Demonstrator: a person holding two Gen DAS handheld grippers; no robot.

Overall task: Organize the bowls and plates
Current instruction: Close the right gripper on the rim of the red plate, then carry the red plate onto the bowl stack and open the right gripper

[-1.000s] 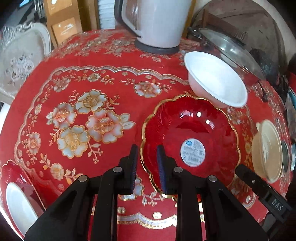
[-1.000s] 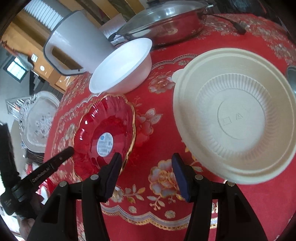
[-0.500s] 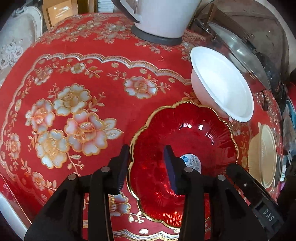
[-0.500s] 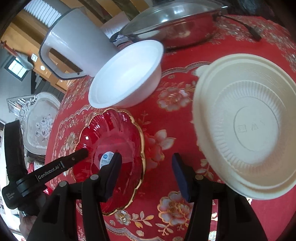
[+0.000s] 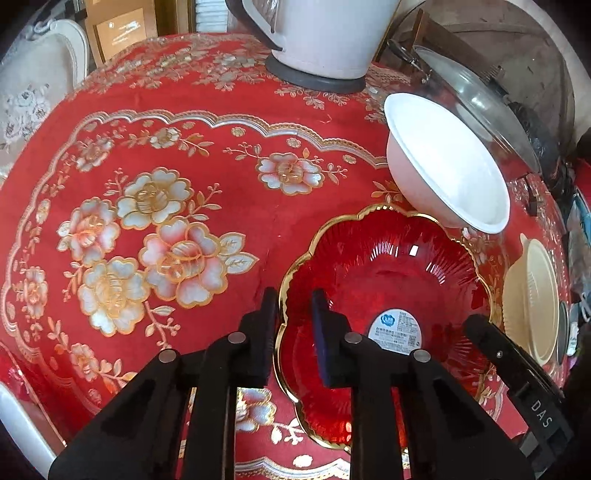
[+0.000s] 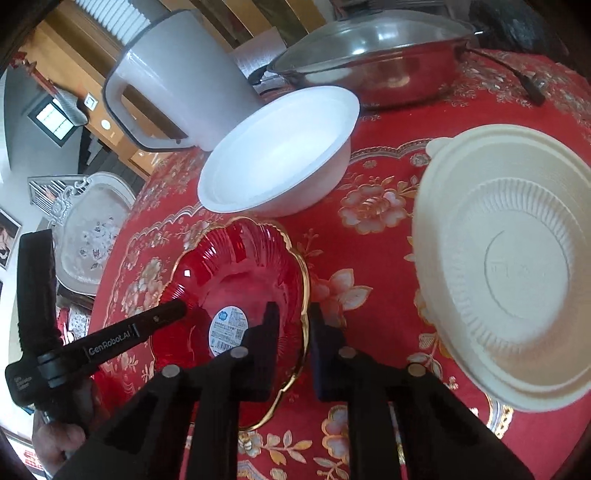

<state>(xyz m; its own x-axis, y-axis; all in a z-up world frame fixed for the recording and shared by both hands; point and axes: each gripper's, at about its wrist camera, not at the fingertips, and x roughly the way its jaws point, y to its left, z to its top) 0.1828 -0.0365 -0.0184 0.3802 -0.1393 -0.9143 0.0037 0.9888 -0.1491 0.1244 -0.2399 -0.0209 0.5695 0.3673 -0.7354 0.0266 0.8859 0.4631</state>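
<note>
While left view crops it, pot [image 6: 373, 70] shows whole rightward.

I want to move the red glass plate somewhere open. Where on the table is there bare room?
The widest free patch is the flowered red tablecloth left of the red scalloped glass plate, in front of the white jug. It is crowded on the plate's other sides: white bowl, lidded steel pan, cream plastic plate.

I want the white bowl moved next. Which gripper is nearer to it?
Neither clearly. Both the left gripper and the right gripper are clamped on opposite edges of the red plate, just in front of the white bowl.
</note>
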